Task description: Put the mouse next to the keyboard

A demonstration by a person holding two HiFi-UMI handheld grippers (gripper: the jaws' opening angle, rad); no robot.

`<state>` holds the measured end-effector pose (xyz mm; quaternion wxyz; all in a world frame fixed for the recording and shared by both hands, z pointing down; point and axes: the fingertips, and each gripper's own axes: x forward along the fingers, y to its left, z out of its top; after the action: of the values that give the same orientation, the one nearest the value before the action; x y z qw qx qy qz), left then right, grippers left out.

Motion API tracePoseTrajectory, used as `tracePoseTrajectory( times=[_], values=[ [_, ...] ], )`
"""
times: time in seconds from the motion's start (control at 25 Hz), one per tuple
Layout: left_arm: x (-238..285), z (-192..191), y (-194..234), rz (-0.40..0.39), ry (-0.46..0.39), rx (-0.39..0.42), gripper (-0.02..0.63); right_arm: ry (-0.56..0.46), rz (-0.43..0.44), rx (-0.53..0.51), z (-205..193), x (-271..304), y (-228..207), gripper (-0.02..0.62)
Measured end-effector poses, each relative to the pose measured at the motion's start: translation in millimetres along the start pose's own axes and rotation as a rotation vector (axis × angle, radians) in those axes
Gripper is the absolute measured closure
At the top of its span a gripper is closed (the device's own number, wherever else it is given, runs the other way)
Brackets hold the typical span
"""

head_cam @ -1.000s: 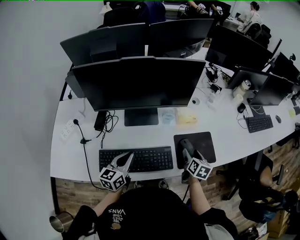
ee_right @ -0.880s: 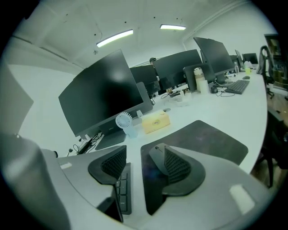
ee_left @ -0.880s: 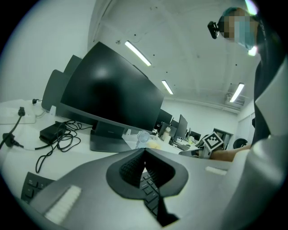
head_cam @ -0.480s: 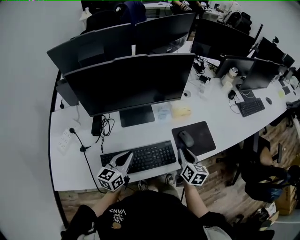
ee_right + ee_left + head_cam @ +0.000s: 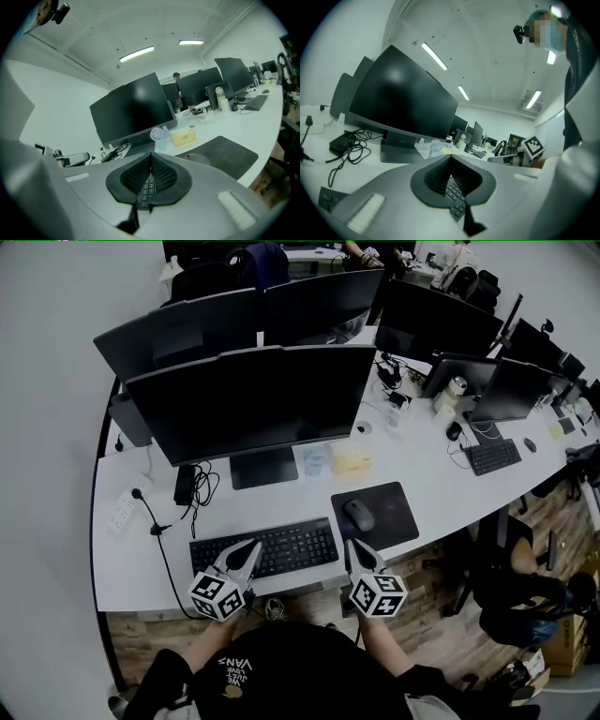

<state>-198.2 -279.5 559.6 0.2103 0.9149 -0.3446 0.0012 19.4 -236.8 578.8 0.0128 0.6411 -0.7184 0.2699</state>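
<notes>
**Layout on the bench**

On the white curved bench (image 5: 131, 563), the black flat keyboard (image 5: 264, 547) lies before the large dark monitor (image 5: 253, 399). The dark rectangular mouse pad (image 5: 398, 514) lies just right of the keyboard. The dark rounded mouse (image 5: 359, 515) sits on the pad's left part.

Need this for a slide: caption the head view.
Left gripper and right gripper, shut and empty, at the desk edge; mouse on mouse pad beside keyboard.
</notes>
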Motion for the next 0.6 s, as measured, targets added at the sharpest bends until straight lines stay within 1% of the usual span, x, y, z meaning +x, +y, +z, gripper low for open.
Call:
tracePoseTrajectory(
  times=[0.28, 0.6],
  values=[
    [-4, -16, -40, 0.058, -0.04, -0.018, 0.604, 0.044, 0.103, -0.06, 1, -23, -4, 0.591],
    [-25, -40, -81, 0.143, -0.063, -0.032, 0.604, 0.07, 0.173, -0.103, -4, -55, -18, 0.591]
  ],
)
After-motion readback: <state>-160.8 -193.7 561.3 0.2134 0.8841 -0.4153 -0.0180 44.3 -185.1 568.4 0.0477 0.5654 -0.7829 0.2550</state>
